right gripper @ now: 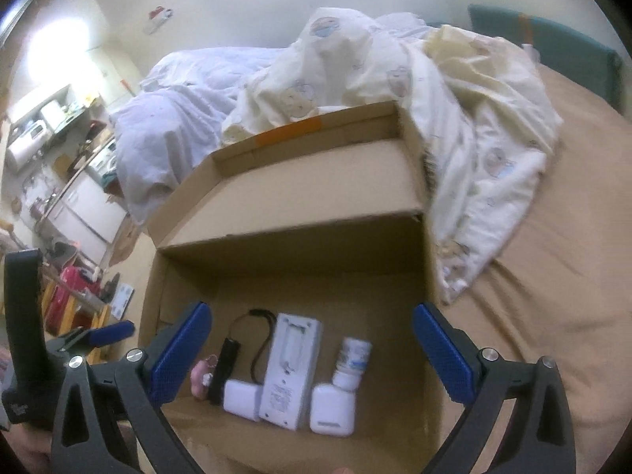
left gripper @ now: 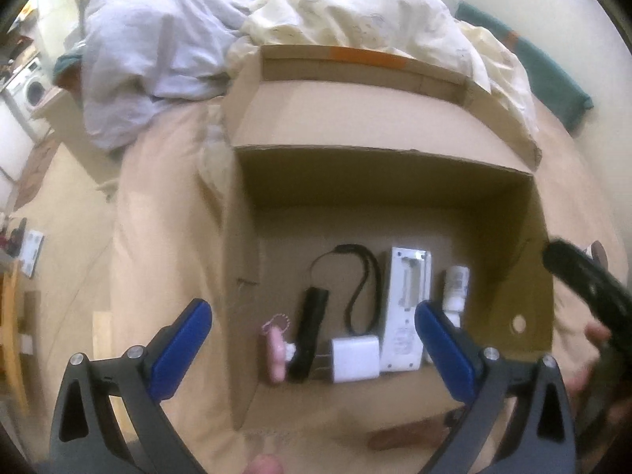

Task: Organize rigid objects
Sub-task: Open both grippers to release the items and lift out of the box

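Both my claws, left claw point(left gripper: 314, 341) and right claw point(right gripper: 310, 343), stand wide open, empty, above the cardboard box point(right gripper: 428, 284). In a row on its floor: pink charm point(right gripper: 199, 381), black stick with cord point(right gripper: 225, 369), white charger point(right gripper: 241, 395), white remote point(right gripper: 290, 367), second white block point(right gripper: 331, 409), small bottle point(right gripper: 353, 361). Judged light, stiff, smooth plastic, likely slippery; I would pinch the remote across its narrow sides, the bottle at mid-body. The box sits on a soft tan bed point(right gripper: 553, 276), so it may give. Beyond: rumpled duvet point(right gripper: 395, 91), kitchen clutter far left.
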